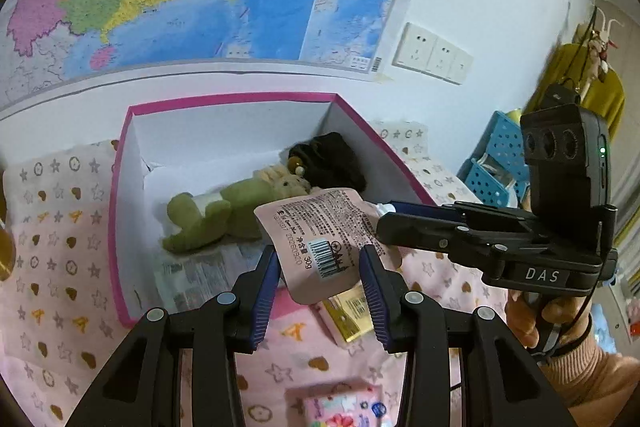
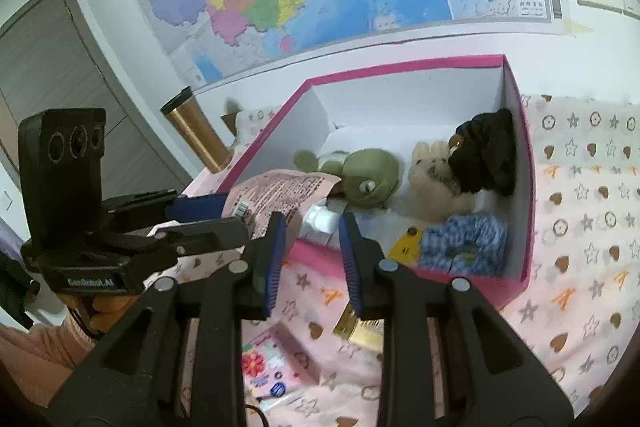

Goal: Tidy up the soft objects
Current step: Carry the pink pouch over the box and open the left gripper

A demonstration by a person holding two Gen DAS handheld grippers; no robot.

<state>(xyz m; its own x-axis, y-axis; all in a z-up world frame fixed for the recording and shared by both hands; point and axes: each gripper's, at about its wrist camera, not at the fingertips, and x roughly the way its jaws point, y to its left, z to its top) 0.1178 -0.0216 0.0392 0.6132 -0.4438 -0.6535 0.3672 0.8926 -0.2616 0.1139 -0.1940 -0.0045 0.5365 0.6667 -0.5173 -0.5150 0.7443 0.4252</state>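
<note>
A pink spouted pouch (image 1: 316, 223) with a barcode hangs in the air over the near rim of the magenta box (image 1: 120, 187), stretched between both grippers. My left gripper (image 1: 319, 255) is shut on the pouch's bottom end. My right gripper (image 2: 313, 223) is shut on its white cap (image 2: 320, 221); it comes in from the right in the left wrist view. Inside the box (image 2: 524, 163) lie a green plush (image 2: 368, 179), a beige plush (image 2: 432, 179), a black fluffy item (image 2: 484, 155) and a blue knitted piece (image 2: 464, 243).
A pink star-print cloth (image 2: 580, 227) covers the surface. On it in front of the box lie a gold packet (image 1: 348, 315) and a flowered pink pack (image 2: 272, 359). A copper tumbler (image 2: 196, 135) stands left of the box; blue baskets (image 1: 496, 163) stand right. A map hangs on the wall behind.
</note>
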